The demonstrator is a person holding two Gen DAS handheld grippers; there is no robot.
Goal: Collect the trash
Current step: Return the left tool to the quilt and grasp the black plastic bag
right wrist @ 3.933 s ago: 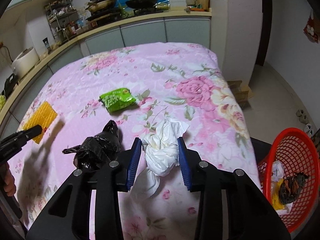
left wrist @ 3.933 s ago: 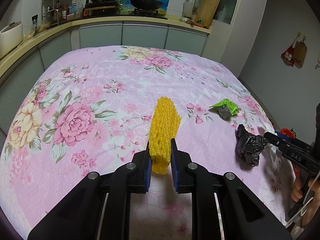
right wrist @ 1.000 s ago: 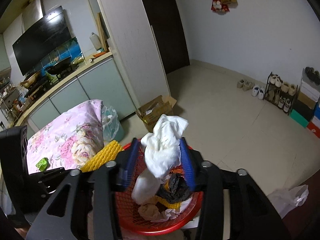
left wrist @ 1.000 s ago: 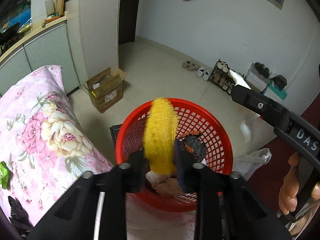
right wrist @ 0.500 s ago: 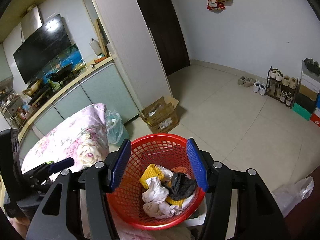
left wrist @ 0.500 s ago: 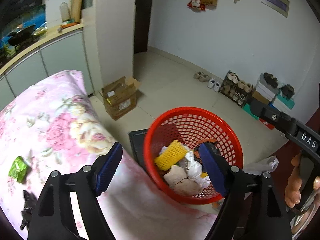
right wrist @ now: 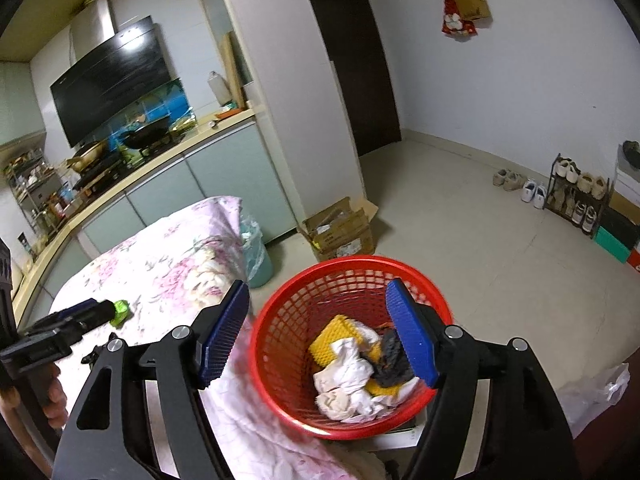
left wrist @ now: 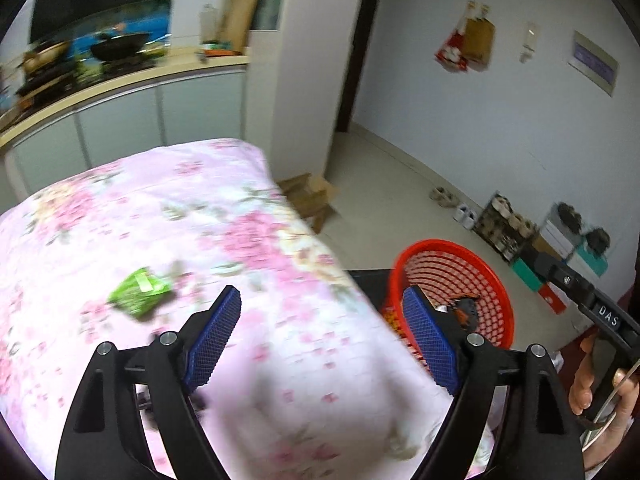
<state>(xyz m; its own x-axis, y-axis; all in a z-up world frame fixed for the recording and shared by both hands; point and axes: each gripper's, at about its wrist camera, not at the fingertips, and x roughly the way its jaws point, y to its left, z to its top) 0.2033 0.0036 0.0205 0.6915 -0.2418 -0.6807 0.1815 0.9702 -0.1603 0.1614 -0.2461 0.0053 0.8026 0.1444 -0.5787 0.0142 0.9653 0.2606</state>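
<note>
The one readable text is the white lettering "DAS" on a small dark label on the black body of the right gripper [left wrist: 591,305], seen at the right edge of the left wrist view, just right of the red basket [left wrist: 486,257]. The cardboard box [right wrist: 340,229] behind that basket carries print too small to read.

I count one red basket [right wrist: 280,380] at lower centre of the right wrist view, one yellow foam net [right wrist: 334,340] and one black bag [right wrist: 390,364] inside it. One green wrapper [left wrist: 140,290] lies at centre left of the left view. One cardboard box [right wrist: 340,230] sits mid-frame. Two grippers: left gripper [left wrist: 320,336], right gripper [right wrist: 318,336].
</note>
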